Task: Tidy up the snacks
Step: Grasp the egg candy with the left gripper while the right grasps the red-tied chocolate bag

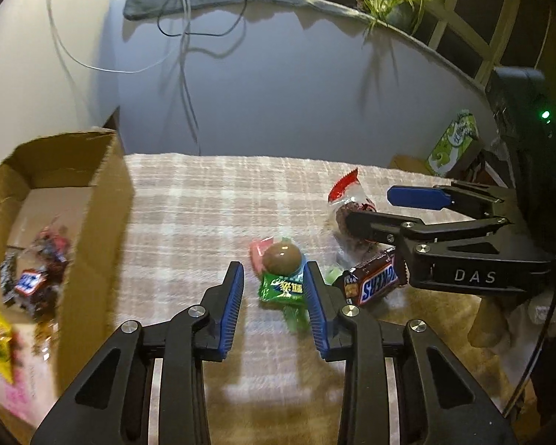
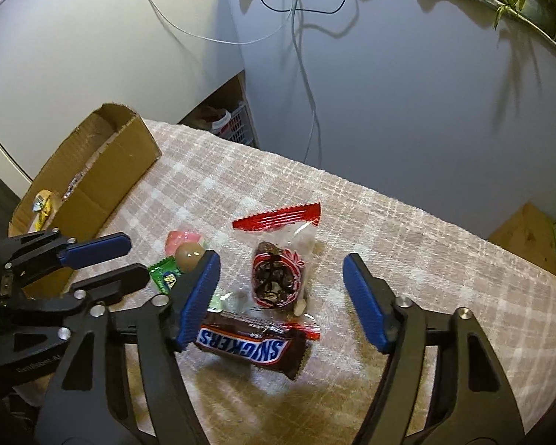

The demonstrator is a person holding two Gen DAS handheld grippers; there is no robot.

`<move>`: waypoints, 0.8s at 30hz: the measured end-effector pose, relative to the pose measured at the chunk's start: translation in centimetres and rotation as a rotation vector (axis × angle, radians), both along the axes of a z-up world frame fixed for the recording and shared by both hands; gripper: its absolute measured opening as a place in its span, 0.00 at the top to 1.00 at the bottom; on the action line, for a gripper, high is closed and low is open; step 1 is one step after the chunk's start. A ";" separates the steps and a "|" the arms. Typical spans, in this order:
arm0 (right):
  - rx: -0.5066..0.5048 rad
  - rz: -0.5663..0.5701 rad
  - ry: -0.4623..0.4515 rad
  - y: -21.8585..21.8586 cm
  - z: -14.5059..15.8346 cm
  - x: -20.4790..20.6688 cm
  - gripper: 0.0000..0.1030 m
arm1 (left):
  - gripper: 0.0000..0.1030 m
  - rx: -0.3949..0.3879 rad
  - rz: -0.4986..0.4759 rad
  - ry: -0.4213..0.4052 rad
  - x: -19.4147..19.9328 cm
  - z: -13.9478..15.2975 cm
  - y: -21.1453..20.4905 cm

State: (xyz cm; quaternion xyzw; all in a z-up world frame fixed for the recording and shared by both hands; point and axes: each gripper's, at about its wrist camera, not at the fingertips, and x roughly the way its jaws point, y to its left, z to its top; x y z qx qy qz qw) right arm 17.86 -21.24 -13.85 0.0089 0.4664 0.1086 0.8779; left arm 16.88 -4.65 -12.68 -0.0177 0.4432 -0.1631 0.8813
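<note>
Glossy Snickers wrapper [image 2: 252, 348], woven cloth [image 2: 407, 244]

"SNICKERS" upside down on the brown bar wrapper [image 2: 254, 348], "DAS" on my right gripper's body [image 1: 474, 276] beside it

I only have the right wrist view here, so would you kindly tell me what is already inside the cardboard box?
Observer: In the left wrist view the cardboard box already holds several wrapped snacks, one of them a Snickers bar.
Operator: Thank you. What is the left gripper aimed at?
Observer: The left gripper is open, and between its fingers lies the green packet, with a brown ball-shaped candy beside it.
Operator: And how does my gripper look from there?
Observer: The right gripper is open, with the clear red-topped bag between its fingers.
</note>
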 end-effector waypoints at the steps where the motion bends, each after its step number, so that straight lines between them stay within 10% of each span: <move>1: -0.001 0.003 0.003 -0.1 -0.1 0.1 0.32 | 0.69 0.003 -0.006 0.005 0.2 -0.2 -0.2; 24: -0.006 0.041 0.037 0.1 -1.5 1.0 0.64 | 0.74 0.071 -0.037 0.005 2.4 -2.3 -2.8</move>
